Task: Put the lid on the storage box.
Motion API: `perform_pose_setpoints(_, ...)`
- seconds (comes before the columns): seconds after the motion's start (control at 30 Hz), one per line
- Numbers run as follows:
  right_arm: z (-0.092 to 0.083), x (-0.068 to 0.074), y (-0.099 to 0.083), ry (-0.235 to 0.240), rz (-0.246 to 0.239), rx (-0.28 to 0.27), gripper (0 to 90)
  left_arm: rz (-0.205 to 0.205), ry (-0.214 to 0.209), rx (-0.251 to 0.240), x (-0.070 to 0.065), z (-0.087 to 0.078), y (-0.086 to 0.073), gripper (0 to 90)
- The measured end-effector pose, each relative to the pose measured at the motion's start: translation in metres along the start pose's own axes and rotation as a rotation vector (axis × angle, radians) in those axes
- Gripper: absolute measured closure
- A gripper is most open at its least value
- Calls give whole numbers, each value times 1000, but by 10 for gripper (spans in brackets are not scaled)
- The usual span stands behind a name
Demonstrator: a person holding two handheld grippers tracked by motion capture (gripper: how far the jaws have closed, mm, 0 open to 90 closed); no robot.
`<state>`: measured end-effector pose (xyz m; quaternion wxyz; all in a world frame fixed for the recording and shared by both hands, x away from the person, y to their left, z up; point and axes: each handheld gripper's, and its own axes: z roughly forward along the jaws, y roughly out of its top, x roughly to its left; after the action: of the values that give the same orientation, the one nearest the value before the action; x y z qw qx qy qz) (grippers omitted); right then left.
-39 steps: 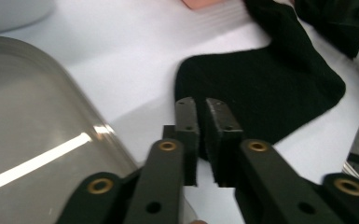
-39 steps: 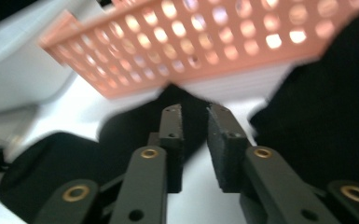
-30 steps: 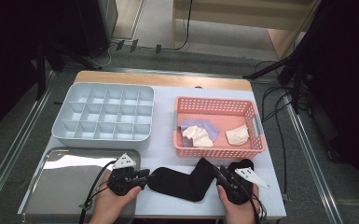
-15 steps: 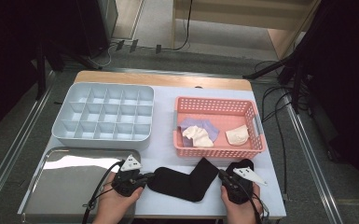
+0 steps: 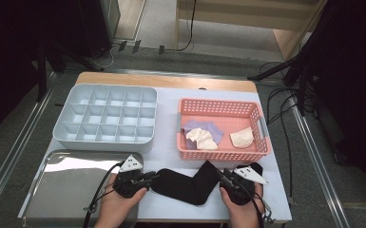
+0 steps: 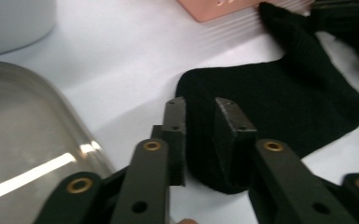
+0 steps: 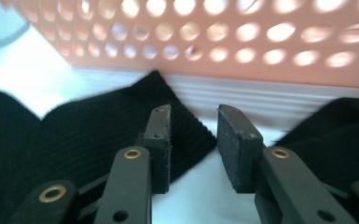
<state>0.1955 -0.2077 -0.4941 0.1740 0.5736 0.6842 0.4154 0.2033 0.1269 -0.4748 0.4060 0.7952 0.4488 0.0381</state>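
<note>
Black knit sock [image 5: 190,184] lies flat on white worktop [image 5: 164,142], between pink perforated plastic basket [image 5: 221,108] and near edge.

Left gripper [image 6: 200,114]: jaws just reopened to narrow gap, straddling toe end, not pinching.

Right gripper [image 7: 192,122]: jaws likewise just reopened, narrow gap, over ribbed cuff edge, empty.

Advice: lower both until pads bracket fabric, close on single edge, lift evenly to keep sock taut, clear of basket wall.

Left gripper [image 6: 199,109] fingers just reopened over black sock [image 6: 279,100] toe edge, steel tray [image 6: 23,135] beside.
</note>
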Motion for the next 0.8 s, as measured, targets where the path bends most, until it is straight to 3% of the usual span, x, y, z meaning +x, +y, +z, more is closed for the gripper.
perform_pose_setpoints(0.07, 2, 6, 0, -32, -46, 23, 724, 12, 15, 20, -1, 3, -1, 772)
perform_pose_setpoints(0.1, 2, 9, 0, -28, -72, 28, 798, 15, 22, 22, -2, 4, -2, 830)
perform_pose_setpoints(0.17, 2, 10, 0, -21, -86, 33, 819, 7, 33, 15, -2, 3, -1, 872)
perform_pose_setpoints(0.27, 2, 6, 0, -11, -43, 31, 832, -8, 35, 12, 0, 2, 0, 884)
perform_pose_setpoints(0.5, -10, -16, -3, -75, 21, 14, 835, -18, 46, -6, 4, 4, 5, 890)
perform_pose_setpoints(0.67, -17, -28, -4, -97, 49, 10, 838, -15, 63, -11, 5, 5, 5, 897)
perform_pose_setpoints(0.8, -21, -27, -6, -110, 39, 20, 838, -6, 66, -16, 4, 3, 5, 894)
